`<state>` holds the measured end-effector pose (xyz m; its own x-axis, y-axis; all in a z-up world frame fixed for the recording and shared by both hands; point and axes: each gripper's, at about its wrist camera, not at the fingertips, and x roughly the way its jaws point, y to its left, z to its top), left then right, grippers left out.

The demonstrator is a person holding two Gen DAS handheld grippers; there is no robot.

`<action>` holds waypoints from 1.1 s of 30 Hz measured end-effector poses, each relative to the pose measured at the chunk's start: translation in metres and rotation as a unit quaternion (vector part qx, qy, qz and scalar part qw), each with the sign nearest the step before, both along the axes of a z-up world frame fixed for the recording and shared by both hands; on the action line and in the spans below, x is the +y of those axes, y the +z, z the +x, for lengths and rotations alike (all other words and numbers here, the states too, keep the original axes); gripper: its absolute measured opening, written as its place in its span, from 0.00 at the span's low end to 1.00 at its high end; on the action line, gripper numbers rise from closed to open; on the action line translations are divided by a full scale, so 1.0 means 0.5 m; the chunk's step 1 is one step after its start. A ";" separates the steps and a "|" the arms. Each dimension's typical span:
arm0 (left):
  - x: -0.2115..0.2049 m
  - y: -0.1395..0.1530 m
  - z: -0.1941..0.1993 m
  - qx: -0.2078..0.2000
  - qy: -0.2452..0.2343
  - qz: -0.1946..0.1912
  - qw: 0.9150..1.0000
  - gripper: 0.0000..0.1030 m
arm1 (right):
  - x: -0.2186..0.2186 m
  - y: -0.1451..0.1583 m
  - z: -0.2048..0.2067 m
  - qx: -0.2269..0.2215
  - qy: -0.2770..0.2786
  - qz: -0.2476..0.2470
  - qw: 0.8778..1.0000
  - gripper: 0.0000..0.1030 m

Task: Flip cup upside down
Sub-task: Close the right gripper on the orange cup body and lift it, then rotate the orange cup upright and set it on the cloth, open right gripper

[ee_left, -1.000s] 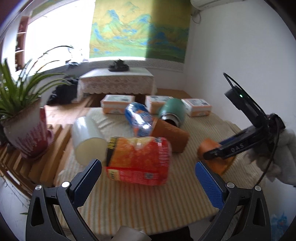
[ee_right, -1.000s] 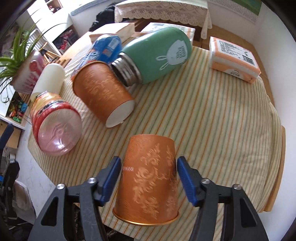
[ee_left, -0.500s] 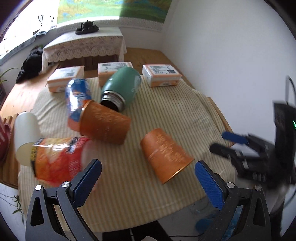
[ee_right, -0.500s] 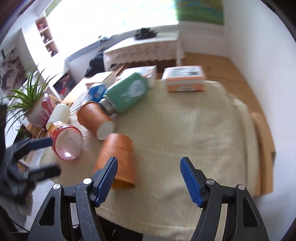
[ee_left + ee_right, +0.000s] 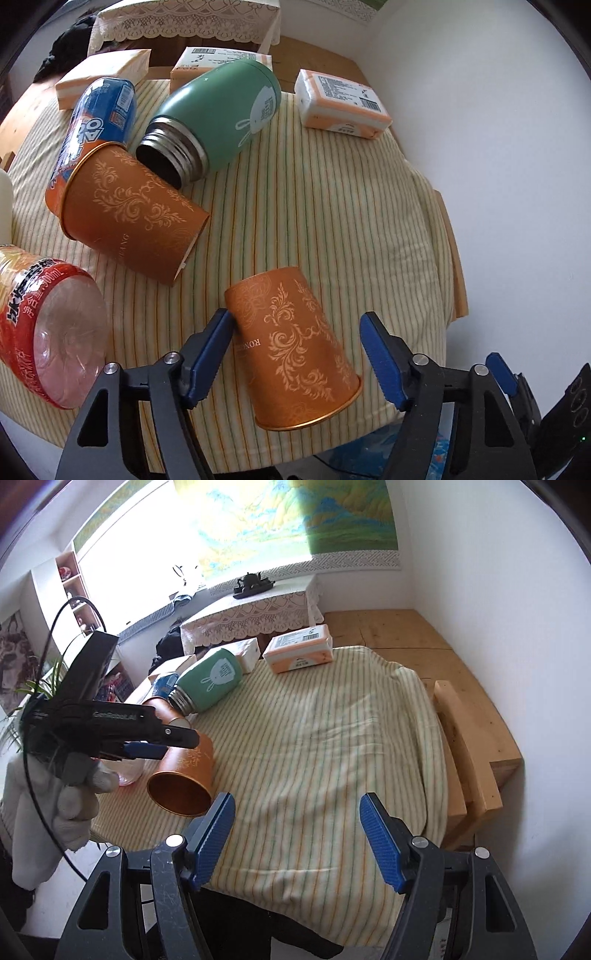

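An orange paper cup (image 5: 295, 343) with a leaf pattern lies on its side near the table's front edge, its open mouth toward me; it also shows in the right wrist view (image 5: 184, 775). My left gripper (image 5: 295, 354) is open with a blue finger on each side of the cup, the left finger close to its wall. My right gripper (image 5: 295, 834) is open and empty over the striped cloth, to the right of the cup. A second orange cup (image 5: 129, 214) lies on its side farther back left.
A green flask (image 5: 221, 118), a blue can (image 5: 99, 118) and a red-labelled bottle (image 5: 44, 332) lie on the striped tablecloth (image 5: 332, 206). Tissue packs (image 5: 340, 103) sit at the back. A wooden chair back (image 5: 469, 753) stands at the right edge.
My right gripper let go of the cup and drew back to the right. My left gripper swung in and moved down around the lying cup.
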<state>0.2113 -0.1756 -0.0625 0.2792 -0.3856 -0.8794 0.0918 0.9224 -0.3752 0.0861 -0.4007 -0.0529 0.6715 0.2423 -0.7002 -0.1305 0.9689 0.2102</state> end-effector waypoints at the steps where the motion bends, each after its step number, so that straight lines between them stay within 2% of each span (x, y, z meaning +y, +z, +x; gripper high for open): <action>1: -0.003 -0.002 0.000 0.001 -0.002 0.001 1.000 0.69 | -0.001 -0.001 0.000 -0.001 0.000 0.000 1.000 0.64; 5: -0.012 -0.031 -0.001 0.009 -0.013 0.007 1.000 0.61 | -0.001 -0.004 -0.007 -0.009 -0.006 -0.020 1.000 0.64; 7: -0.015 -0.037 -0.007 0.004 -0.023 0.014 1.000 0.61 | 0.003 -0.002 -0.013 -0.022 -0.015 -0.039 0.999 0.64; 15: -0.043 -0.057 0.002 0.008 -0.059 0.029 0.998 0.62 | -0.001 0.011 -0.028 -0.031 -0.019 -0.036 0.999 0.64; 19: -0.046 -0.062 -0.015 -0.002 -0.067 0.012 0.998 0.61 | -0.004 0.015 -0.036 -0.032 -0.023 -0.038 0.998 0.64; 21: -0.043 -0.056 -0.030 -0.028 -0.066 0.009 0.997 0.61 | -0.003 0.015 -0.037 -0.033 -0.024 -0.037 0.998 0.64; 23: -0.039 -0.034 -0.056 -0.090 -0.063 0.021 0.994 0.61 | -0.001 0.014 -0.039 -0.035 -0.024 -0.035 0.998 0.64; 26: -0.045 -0.010 -0.096 -0.187 -0.056 0.057 0.979 0.61 | 0.006 0.007 -0.037 -0.035 -0.022 -0.030 0.999 0.64; 30: -0.057 -0.021 -0.116 -0.244 -0.045 0.085 0.965 0.61 | 0.021 -0.004 -0.030 -0.028 -0.016 -0.023 0.999 0.64; 33: -0.071 -0.026 -0.119 -0.293 -0.029 0.120 0.948 0.61 | 0.028 -0.009 -0.028 -0.028 -0.017 -0.024 0.999 0.64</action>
